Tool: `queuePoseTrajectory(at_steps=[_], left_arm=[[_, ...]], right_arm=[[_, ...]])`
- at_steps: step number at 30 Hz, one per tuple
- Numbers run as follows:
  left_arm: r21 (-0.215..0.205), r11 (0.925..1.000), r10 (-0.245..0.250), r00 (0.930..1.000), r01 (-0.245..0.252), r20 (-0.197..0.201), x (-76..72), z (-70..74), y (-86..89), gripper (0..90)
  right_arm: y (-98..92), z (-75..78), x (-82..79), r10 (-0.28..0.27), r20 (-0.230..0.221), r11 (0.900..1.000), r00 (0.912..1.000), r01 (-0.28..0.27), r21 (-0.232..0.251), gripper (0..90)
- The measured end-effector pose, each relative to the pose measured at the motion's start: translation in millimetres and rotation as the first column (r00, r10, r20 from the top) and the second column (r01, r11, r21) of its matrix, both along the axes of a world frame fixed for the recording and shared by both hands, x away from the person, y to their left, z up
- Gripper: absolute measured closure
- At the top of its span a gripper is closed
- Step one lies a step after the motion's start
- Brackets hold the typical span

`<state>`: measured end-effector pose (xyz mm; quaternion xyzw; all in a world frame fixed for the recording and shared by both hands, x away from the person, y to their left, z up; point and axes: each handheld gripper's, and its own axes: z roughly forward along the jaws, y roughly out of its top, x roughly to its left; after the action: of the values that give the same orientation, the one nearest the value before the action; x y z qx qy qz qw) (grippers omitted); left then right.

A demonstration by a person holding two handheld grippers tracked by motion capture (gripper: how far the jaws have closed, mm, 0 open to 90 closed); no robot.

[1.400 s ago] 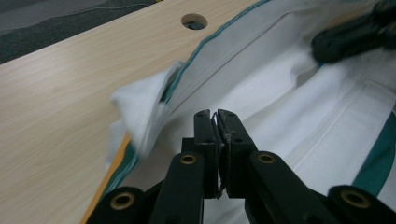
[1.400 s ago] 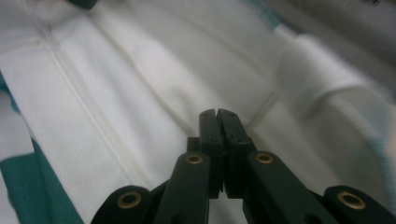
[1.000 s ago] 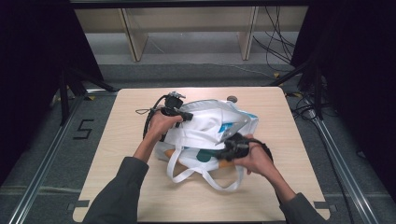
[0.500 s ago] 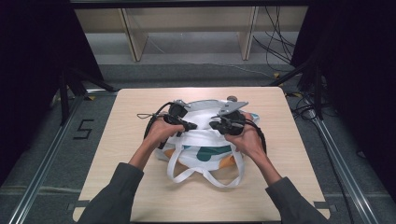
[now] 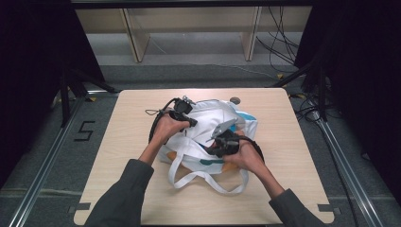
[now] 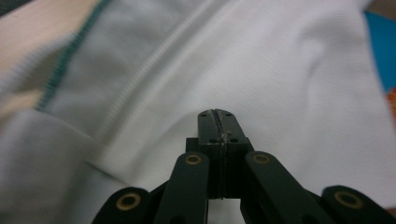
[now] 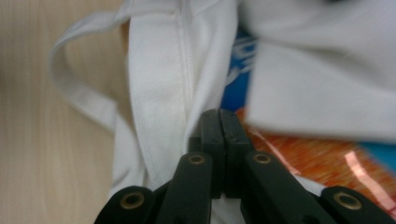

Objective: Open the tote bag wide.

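Note:
A white cloth tote bag (image 5: pixel 213 112) with teal and blue print lies crumpled in the middle of the wooden table (image 5: pixel 293 142), its two handles (image 5: pixel 208 182) looping toward the near edge. My left gripper (image 5: pixel 192 123) rests on the bag's far left part, jaws shut, with white cloth (image 6: pixel 280 70) right behind the tips (image 6: pixel 217 115). My right gripper (image 5: pixel 212 149) sits at the bag's near middle, jaws shut, beside a white hem (image 7: pixel 163 84). An orange wrapper (image 7: pixel 317 163) and a blue patch (image 7: pixel 236 88) show in the bag. No cloth shows between either pair of jaws.
A small round grey object (image 5: pixel 235 100) lies by the bag's far edge. Bare table surrounds the bag on all sides. Wooden shelf legs (image 5: pixel 135 33) stand beyond the table, cables (image 5: pixel 307 109) trail on the floor at right, and a "5" mark (image 5: pixel 85 130) sits at left.
My right gripper went up to the bag's far top, then came back toward the near side. The bag's top fold shifted. The left gripper stayed put.

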<state>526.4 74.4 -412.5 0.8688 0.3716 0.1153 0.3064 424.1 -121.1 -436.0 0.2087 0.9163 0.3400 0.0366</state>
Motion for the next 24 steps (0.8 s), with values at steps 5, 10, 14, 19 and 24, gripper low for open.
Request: queuePoseTrajectory(at_steps=[5, 10, 14, 19, 24], left_arm=[[0.006, 0.998, 0.063, 0.9977, -0.063, -0.026, 14.8, -12.3, 2.9, 89.5], [-0.041, 0.996, 0.078, 0.996, -0.08, -0.044, 16.8, -14.4, 8.3, 89.3], [-0.13, 0.9914, 0.02, 0.9997, -0.018, 0.015, -4.8, 2.6, 18.3, 87.7], [-0.132, 0.9892, -0.057, 0.9972, 0.063, 0.048, -32.6, 9.7, 22.8, 86.0], [-0.113, 0.9885, -0.098, 0.9948, 0.1, 0.027, -47.4, -5.7, 25.7, 85.5]], right_arm=[[6.0, -31.7, -34.4, 0.042, -0.034, 0.998, 0.9985, -0.043, -0.036, 90.0], [6.0, -35.7, -35.1, 0.04, -0.023, 0.999, 0.9989, -0.041, -0.018, 90.0], [-6.8, -1.4, -32.7, 0.005, 0.071, 0.996, 0.9975, -0.012, 0.09, 90.0], [-29.8, 38.4, -19.6, -0.096, 0.2, 0.988, 0.9751, 0.068, 0.141, 89.4], [-33.5, 36.4, 6.2, -0.164, 0.2, 0.986, 0.966, 0.154, 0.063, 89.9]])
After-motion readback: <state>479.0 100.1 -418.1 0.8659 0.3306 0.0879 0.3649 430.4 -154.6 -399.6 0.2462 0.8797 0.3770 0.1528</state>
